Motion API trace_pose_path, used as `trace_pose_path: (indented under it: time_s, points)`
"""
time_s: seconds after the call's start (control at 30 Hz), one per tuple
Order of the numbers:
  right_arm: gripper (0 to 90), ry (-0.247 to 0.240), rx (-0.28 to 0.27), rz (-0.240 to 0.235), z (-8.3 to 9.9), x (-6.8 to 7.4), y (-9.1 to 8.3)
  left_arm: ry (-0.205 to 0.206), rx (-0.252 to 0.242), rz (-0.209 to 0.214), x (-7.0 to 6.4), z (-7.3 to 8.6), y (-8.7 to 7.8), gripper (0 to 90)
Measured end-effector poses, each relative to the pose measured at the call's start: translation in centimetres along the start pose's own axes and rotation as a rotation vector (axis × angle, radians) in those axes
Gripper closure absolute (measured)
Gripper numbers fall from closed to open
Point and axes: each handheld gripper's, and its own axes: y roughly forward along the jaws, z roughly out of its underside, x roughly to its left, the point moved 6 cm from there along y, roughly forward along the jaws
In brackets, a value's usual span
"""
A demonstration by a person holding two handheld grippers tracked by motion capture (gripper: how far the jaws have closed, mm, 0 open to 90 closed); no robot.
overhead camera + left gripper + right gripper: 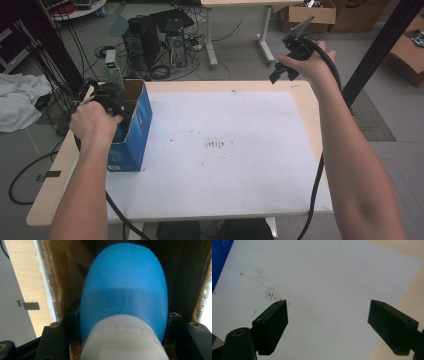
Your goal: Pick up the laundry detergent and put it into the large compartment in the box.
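An open blue cardboard box (134, 125) stands at the left edge of the white mat (225, 170). My left gripper (112, 97) reaches down into it. In the left gripper view its jaws are shut on a smooth blue egg-shaped thing (125, 290) with a white collar (122, 340), and the brown inner walls of the box (65, 277) rise around it. A hand holds my right gripper (277, 75) up in the air over the table's far right corner. The right gripper (327, 307) is open and holds nothing, with the smudged mat (312, 270) below it.
The mat covers most of a light wooden table (52, 200). On the floor behind stand a computer tower (160, 40) with cables and cardboard boxes (310, 15). A white cloth (20, 100) lies at the left. A black frame post (380, 45) rises at the right.
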Motion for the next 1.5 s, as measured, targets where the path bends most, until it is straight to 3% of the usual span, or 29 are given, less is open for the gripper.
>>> trace_pose_path:
  time_s: [0.17, 0.67, 1.5]
  points:
    - [16.5, 0.004, -0.003, 0.001, 0.01, -0.06, -0.12, 0.002, 0.013, -0.002, -0.07, -0.01, 0.7, 38.0]
    - [16.5, 0.002, 0.0, 0.001, 0.15, -0.13, -0.03, -0.017, 0.001, 0.016, 0.31, 0.03, 0.78, 37.9]
    - [16.5, 0.01, -0.001, -0.002, 0.47, -0.38, -0.19, -0.014, 0.009, 0.005, -0.21, -0.03, 0.88, 37.3]
